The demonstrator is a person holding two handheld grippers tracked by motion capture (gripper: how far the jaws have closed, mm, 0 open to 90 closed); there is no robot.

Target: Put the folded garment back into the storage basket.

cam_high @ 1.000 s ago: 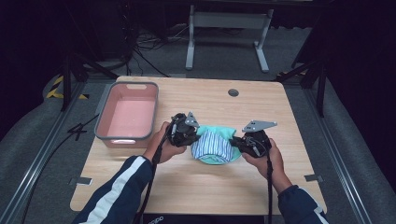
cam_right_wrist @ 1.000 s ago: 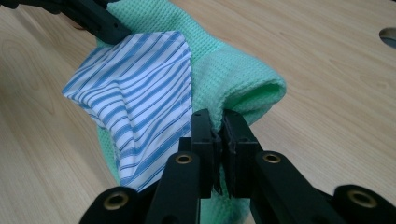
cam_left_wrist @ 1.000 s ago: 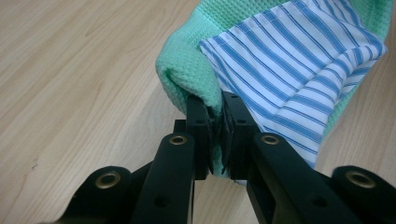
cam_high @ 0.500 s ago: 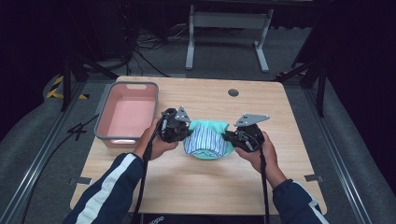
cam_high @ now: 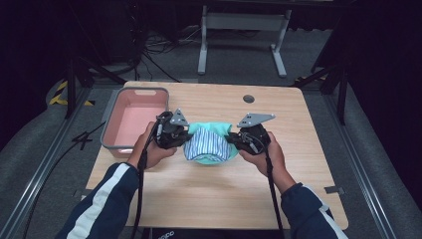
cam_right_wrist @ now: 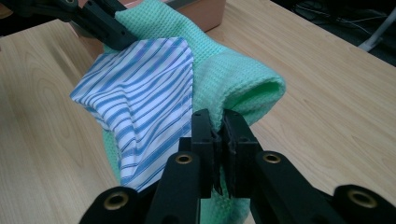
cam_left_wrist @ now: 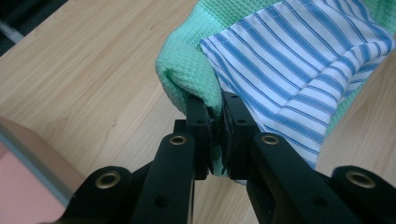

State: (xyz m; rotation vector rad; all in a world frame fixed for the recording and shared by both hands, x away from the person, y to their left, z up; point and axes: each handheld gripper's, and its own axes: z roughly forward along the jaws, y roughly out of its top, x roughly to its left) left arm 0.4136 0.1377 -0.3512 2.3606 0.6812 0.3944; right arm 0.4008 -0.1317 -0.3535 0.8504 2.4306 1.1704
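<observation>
A green waffle-weave cloth (cam_high: 214, 128) with a blue-and-white striped cloth (cam_high: 206, 144) lying in it hangs between my two grippers over the middle of the table. My left gripper (cam_high: 183, 135) is shut on the green cloth's left edge (cam_left_wrist: 194, 84), pinching the striped cloth (cam_left_wrist: 289, 60) too. On the opposite side, my right gripper (cam_high: 234, 139) is shut on the green cloth's edge (cam_right_wrist: 243, 88), and the striped cloth (cam_right_wrist: 140, 98) sags beside its jaws. The left gripper's black jaws (cam_right_wrist: 100, 21) show at the top left of the right gripper view.
A grey-rimmed pink bin (cam_high: 112, 124) stands at the table's left, just behind my left hand; its edge (cam_left_wrist: 32, 149) shows in the left gripper view. A round cable hole (cam_high: 249, 98) lies near the far edge. Bare wood (cam_high: 209, 194) spreads in front.
Both grippers have moved leftward and slightly forward with the cloths held between them, closer to the pink bin. Both stay shut.
</observation>
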